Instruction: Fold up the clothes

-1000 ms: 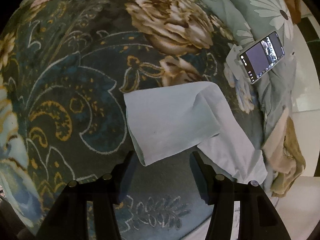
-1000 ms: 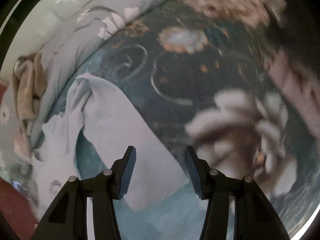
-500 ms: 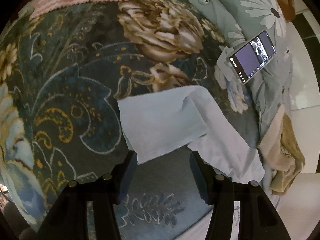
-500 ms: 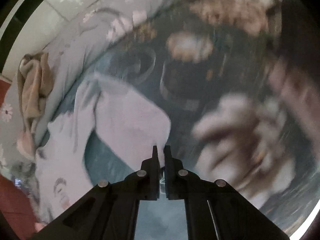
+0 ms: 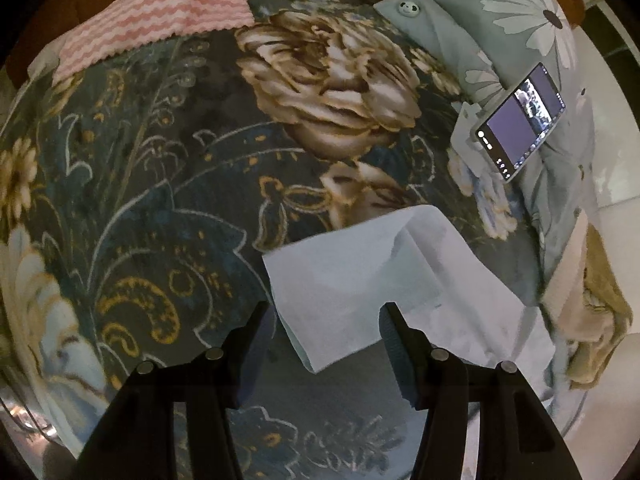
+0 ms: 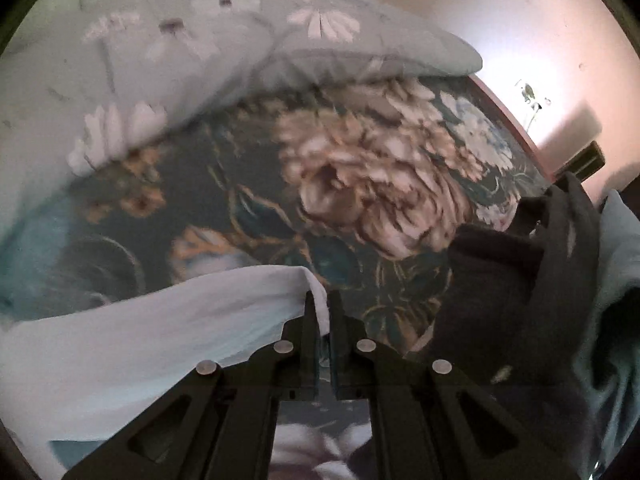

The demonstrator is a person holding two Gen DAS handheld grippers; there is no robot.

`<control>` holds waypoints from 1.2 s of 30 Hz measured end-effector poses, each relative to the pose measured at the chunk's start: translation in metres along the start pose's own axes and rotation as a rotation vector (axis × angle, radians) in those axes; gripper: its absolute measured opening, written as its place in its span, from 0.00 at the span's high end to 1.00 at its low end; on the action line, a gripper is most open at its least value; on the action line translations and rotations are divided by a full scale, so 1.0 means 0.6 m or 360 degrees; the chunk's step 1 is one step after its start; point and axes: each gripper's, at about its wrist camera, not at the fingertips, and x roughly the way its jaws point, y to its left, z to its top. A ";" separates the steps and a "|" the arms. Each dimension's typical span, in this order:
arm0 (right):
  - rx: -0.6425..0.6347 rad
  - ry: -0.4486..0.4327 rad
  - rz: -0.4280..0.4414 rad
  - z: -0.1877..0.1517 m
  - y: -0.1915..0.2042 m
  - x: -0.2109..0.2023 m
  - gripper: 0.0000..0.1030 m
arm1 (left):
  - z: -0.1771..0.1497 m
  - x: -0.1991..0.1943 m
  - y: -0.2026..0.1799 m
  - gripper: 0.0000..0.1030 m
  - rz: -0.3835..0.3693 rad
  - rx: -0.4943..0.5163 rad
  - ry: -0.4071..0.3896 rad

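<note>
We are working over a bed (image 5: 132, 184) spread with a dark floral blanket, and a grey daisy-print quilt (image 5: 520, 16) is bunched along its far right side. A pink zigzag cloth (image 5: 160, 20) lies at the far left, and a heap of beige fabric (image 5: 592, 320) sits at the right edge. On the blanket, right of centre and near us, lies the pale blue garment (image 5: 360, 280), partly folded, with one panel doubled over and a longer part trailing to the right. A phone (image 5: 520, 120) with its screen lit rests on the quilt, well apart from the garment.

Our left tool (image 5: 324, 344) hovers with its jaws apart, the garment's near corner lying between them, with no sign that it is gripped. Our right tool (image 6: 323, 320) has its jaws together, clamped on an edge of the garment (image 6: 180, 320), and the cloth rises towards the pinch.

We judge the fold to be under way, with the right side already taken up. The next move calls for the left tool to close on the near corner, and then for both to carry the cloth across so that its edges meet.
</note>
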 end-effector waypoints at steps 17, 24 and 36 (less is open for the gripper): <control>-0.0170 -0.0401 0.0316 -0.101 0.061 -0.166 0.45 | -0.001 0.031 0.037 0.44 -0.0113 -0.0137 0.0103; -0.0327 -0.0309 0.0707 -0.231 0.163 -0.199 0.43 | -0.007 0.037 0.036 0.68 -0.0143 -0.0212 0.0084; -0.0384 -0.0291 0.0804 -0.251 0.209 -0.208 0.43 | 0.058 -0.011 0.028 0.96 0.0095 -0.0006 -0.0159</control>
